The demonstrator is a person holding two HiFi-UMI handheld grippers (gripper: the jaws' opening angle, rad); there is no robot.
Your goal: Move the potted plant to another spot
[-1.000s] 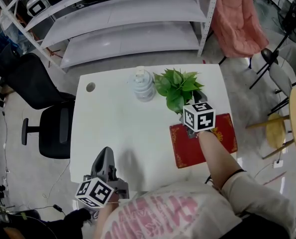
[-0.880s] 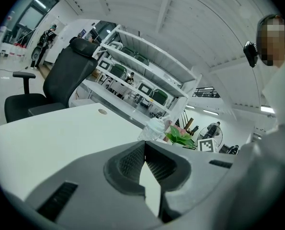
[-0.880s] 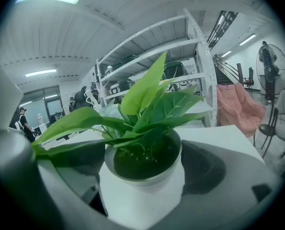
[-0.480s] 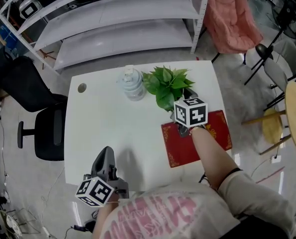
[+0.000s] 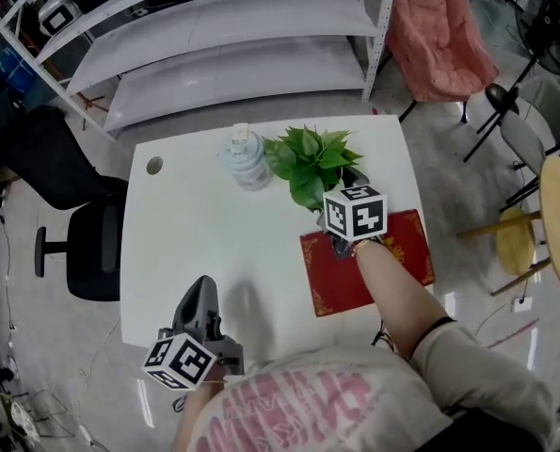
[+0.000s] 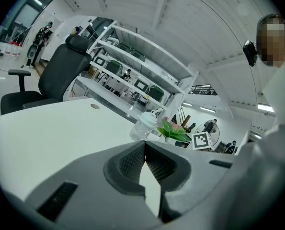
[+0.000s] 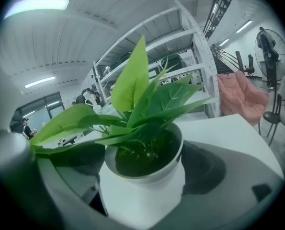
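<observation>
The potted plant (image 5: 310, 161) has broad green leaves in a small white pot (image 7: 142, 195) and stands at the back right of the white table (image 5: 214, 234). My right gripper (image 5: 342, 196) reaches in from the near side and is shut on the pot, with a grey finger (image 7: 228, 176) against its right side. Leaves hide the other finger. My left gripper (image 5: 201, 295) hovers over the table's front edge, shut and holding nothing. From there the plant (image 6: 174, 131) shows far off.
A clear water bottle (image 5: 245, 158) stands just left of the plant. A red mat (image 5: 366, 264) lies under my right forearm. A black office chair (image 5: 68, 243) is left of the table, metal shelving (image 5: 223, 55) behind it, and a stool (image 5: 557, 224) to the right.
The right gripper has slid a little further onto the pot. The head camera has shifted, so the table sits more to the left in view. The left gripper has not moved.
</observation>
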